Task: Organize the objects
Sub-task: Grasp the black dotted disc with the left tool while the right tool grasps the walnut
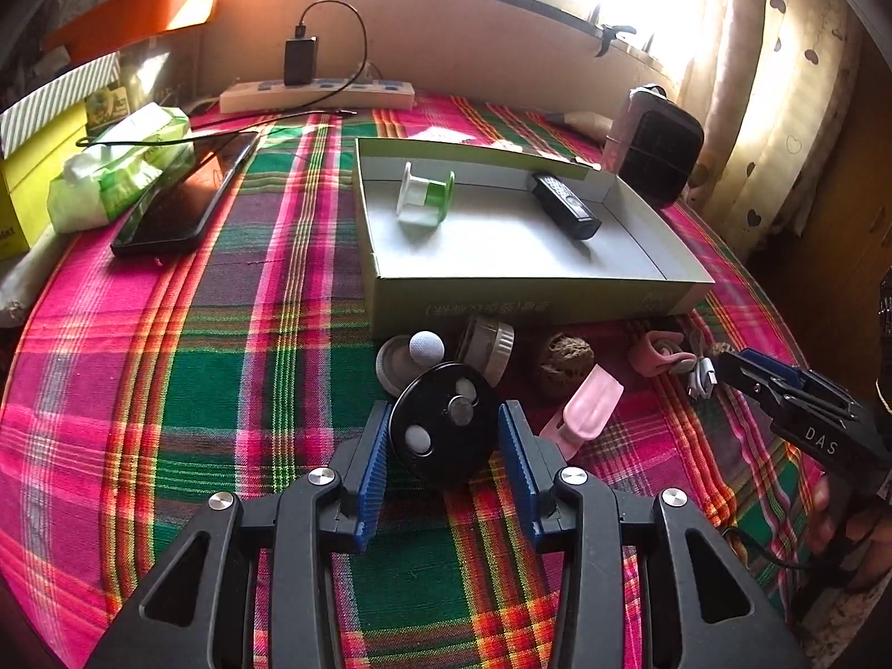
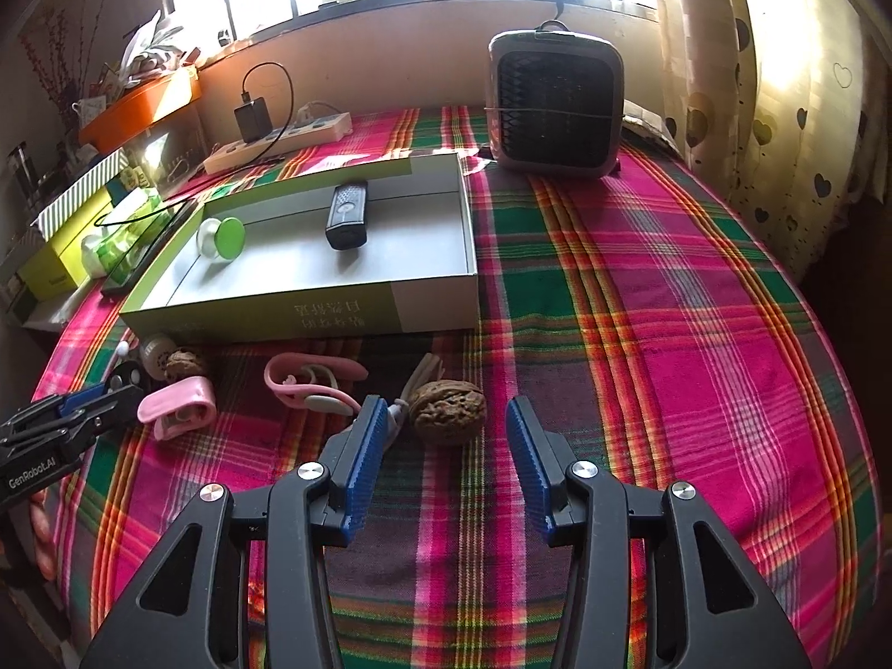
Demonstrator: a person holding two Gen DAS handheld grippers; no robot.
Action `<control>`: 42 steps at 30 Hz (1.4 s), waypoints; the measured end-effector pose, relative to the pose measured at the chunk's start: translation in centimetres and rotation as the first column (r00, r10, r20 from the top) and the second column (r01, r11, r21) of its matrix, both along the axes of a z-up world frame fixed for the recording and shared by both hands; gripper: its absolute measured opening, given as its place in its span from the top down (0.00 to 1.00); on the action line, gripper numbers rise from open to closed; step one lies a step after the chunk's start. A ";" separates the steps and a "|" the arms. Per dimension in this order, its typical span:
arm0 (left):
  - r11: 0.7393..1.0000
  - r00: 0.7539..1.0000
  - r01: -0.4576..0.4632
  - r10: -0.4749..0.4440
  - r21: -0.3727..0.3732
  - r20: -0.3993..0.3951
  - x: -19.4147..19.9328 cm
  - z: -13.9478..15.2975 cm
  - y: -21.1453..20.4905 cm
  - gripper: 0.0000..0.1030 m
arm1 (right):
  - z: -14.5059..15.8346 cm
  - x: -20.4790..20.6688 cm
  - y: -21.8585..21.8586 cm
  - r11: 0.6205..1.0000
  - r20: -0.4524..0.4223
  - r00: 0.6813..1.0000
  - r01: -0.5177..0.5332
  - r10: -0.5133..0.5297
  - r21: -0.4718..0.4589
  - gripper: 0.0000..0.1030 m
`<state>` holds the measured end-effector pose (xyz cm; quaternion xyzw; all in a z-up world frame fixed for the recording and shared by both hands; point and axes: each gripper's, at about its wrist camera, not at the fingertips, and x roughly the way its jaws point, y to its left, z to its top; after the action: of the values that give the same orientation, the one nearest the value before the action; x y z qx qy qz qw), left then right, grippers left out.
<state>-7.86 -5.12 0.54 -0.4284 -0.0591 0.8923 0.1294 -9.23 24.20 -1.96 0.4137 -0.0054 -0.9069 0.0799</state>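
Observation:
My left gripper (image 1: pixel 443 423) is open with its blue pads on either side of a black round disc (image 1: pixel 440 426) that has white and grey buttons; whether the pads touch it is unclear. My right gripper (image 2: pixel 446 418) is open, with a walnut (image 2: pixel 447 412) between its fingertips, nearer the left pad. The open green box (image 1: pixel 524 292) holds a green-and-white spool (image 1: pixel 426 195) and a black remote (image 1: pixel 566 206). In front of the box lie a white ball (image 1: pixel 426 345), a small jar (image 1: pixel 488 348), another walnut (image 1: pixel 563 357), a pink clip (image 1: pixel 591 407) and pink earphones (image 2: pixel 312 384).
A phone (image 1: pixel 184 195), tissue pack (image 1: pixel 122 167) and yellow boxes (image 1: pixel 33 178) sit at the left. A power strip (image 1: pixel 318 95) with charger is at the back. A small heater (image 2: pixel 554 106) stands behind the box's right end. A white cable (image 1: pixel 699 379) lies near the right gripper.

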 end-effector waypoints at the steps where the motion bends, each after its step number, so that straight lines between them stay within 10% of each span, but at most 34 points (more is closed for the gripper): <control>1: 1.000 1.000 -0.001 0.001 -0.001 0.000 0.0 0.0 0.0 0.64 | 0.0 -0.1 0.0 1.000 0.003 1.000 0.003 -0.003 0.002 0.56; 42: 0.999 0.999 -0.033 0.032 -0.014 -0.011 0.1 0.3 -0.3 0.76 | -0.5 -0.7 0.6 1.000 0.026 1.000 -0.010 0.011 -0.027 0.69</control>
<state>-7.77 -5.43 0.83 -0.4236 -0.0590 0.8970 0.1121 -9.95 24.85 -2.46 0.4244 -0.0166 -0.9008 0.0902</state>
